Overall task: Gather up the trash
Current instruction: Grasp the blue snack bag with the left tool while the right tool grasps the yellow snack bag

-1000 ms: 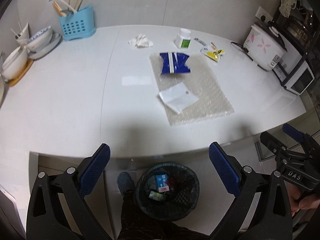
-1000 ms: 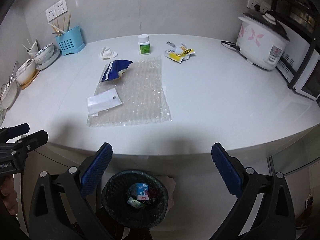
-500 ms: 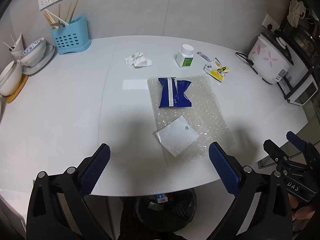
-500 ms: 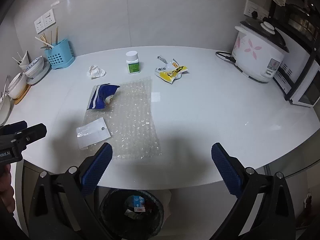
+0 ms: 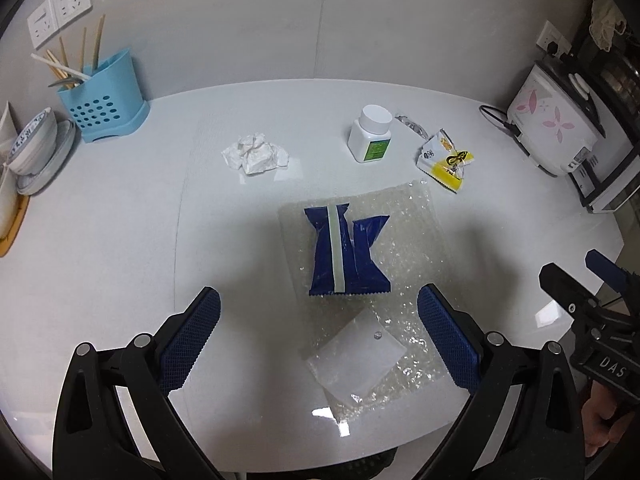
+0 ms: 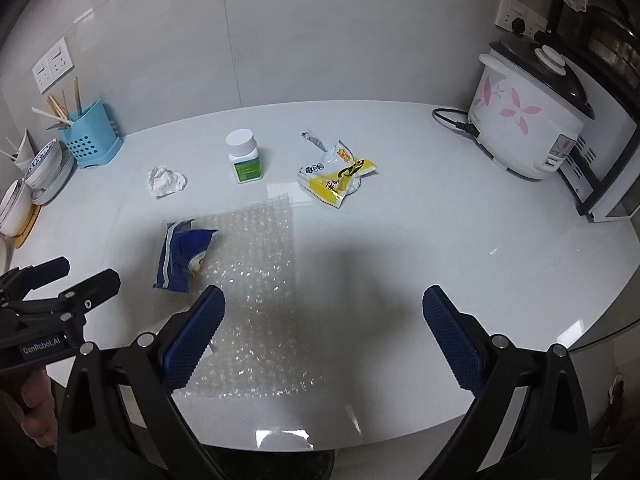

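Left jaws (image 5: 318,344): spread, empty.
Right jaws (image 6: 322,338): spread, empty.
Trash: blue wrapper (image 5: 346,250) just ahead of my left jaws, on bubble wrap (image 5: 404,240) on the bench (image 5: 120,240).
Risk: the bubble wrap may drag along with the wrapper; clear bag (image 5: 354,356) could slide off.

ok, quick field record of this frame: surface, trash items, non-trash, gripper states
surface: white countertop
trash on bubble wrap: blue wrapper, small clear bag
trash off wrap: crumpled tissue, yellow snack packet
other items: white pill bottle, blue utensil holder, stacked bowls, rice cooker
left gripper: open, empty, over the near end of the wrap
right gripper: open, empty, over the wrap's right edge
contact: neither gripper touches anything
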{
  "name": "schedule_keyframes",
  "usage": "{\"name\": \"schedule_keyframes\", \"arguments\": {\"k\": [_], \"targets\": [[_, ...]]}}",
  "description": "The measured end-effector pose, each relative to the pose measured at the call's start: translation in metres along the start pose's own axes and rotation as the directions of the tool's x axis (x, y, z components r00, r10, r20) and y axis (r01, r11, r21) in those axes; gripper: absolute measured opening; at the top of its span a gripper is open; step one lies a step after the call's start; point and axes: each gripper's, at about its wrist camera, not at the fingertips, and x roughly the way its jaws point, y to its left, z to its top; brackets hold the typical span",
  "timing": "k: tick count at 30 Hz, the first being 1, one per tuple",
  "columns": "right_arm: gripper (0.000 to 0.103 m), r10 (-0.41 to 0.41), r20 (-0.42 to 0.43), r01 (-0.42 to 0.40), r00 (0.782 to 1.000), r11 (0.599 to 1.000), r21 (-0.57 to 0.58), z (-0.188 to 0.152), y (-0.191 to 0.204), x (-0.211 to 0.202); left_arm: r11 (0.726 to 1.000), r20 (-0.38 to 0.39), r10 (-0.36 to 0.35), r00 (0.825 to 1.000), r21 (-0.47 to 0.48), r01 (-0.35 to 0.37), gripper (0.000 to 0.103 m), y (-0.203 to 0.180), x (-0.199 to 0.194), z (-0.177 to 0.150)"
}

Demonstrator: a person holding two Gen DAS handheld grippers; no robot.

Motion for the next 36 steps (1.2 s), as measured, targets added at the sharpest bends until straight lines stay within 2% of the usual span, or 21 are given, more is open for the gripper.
{"name": "schedule_keyframes", "arguments": {"k": [4,10,17,20,23,27,31,36], "targets": [[0.095,-0.008,-0.014,0.008,1.0,1.0,0.029,0.025,-0.005,0.014,1.0,-0.018,0.005,1.0,0.019,-0.005,0.096,0.001,0.017,0.016],[0.095,-0.003,-0.079,0.012,0.997,0.994,0.11,0.064,-0.019,0.047,0.999,-0.054,0.01,0.998,0.05,-0.008,0.096,-0.001,0.041,0.033],[0.095,0.029,-0.197,0.024,0.98,0.965,0.261,0.107,-0.047,0.102,0.996,-0.067,0.017,0.998,0.085,-0.011,0.096,-0.003,0.061,0.045],[0.095,0.054,-0.24,0.025,0.969,0.949,0.315,0.12,-0.052,0.127,0.997,-0.096,0.012,0.995,0.081,-0.004,0.096,-0.002,0.074,0.048],[0.095,0.068,-0.287,0.042,0.956,0.932,0.359,0.13,-0.052,0.156,0.998,-0.117,0.001,0.993,0.069,0.007,0.096,-0.001,0.085,0.05],[0.093,0.045,-0.33,0.09,0.943,0.919,0.383,0.141,-0.048,0.187,0.997,-0.141,0.001,0.99,0.071,0.009,0.095,-0.006,0.098,0.051],[0.091,0.067,-0.371,0.11,0.926,0.894,0.435,0.146,-0.046,0.215,0.998,-0.165,-0.005,0.986,0.06,0.015,0.091,-0.01,0.11,0.051],[0.086,0.022,-0.405,0.17,0.914,0.885,0.433,0.145,-0.039,0.235,0.997,-0.187,0.002,0.982,0.08,0.013,0.086,-0.016,0.121,0.047]]}}
